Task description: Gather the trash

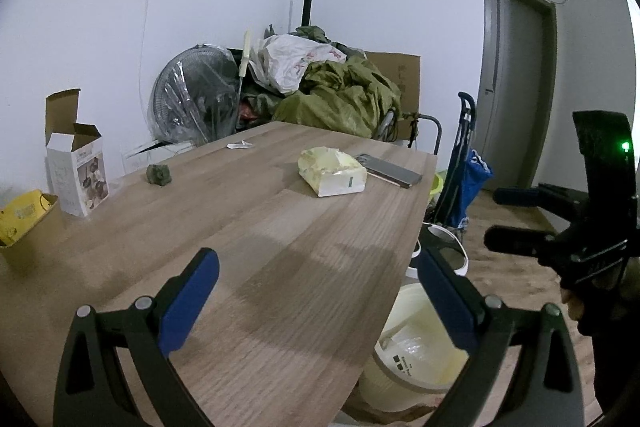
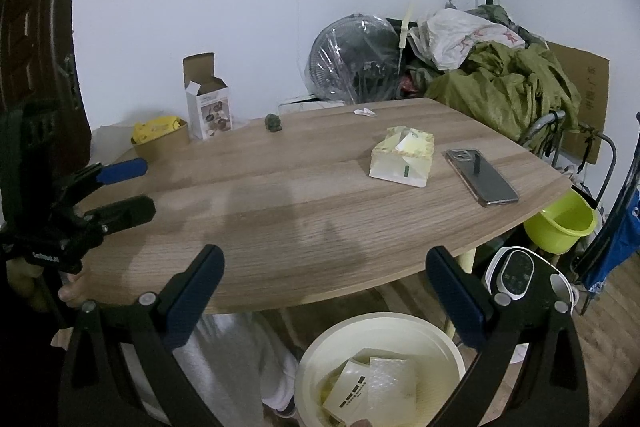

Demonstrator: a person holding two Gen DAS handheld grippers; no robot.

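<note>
Wooden bench (image 2: 304, 195), bearing: one tissue pack (image 2: 402, 157) toward the far right; one phone (image 2: 482, 177) just beside it, nearer the right edge; one small crumpled scrap of white paper (image 2: 364, 112) at the far edge; one small dark green lump (image 2: 273, 123), well apart from the paper; one opened white carton (image 2: 208, 107) standing upright at the far left; one brown paper bag (image 2: 160, 141) with yellow contents beside the carton. Below the near edge of the bench, on the floor: one cream waste bin (image 2: 380, 331), holding a flat paper packet and a piece of clear wrapping (contents seen from above in the right wrist view). Left hand-held gripper (image 1: 318, 301): fingers spread wide, nothing between them, hovering over the near part of the bench. Right hand-held gripper (image 2: 324, 299): fingers spread wide, nothing between them, positioned above the bin. Behind the bench: one fan (image 2: 356, 57) wrapped in clear plastic, one heap of olive cloth (image 2: 508, 91), one green tub (image 2: 560, 223).
</note>
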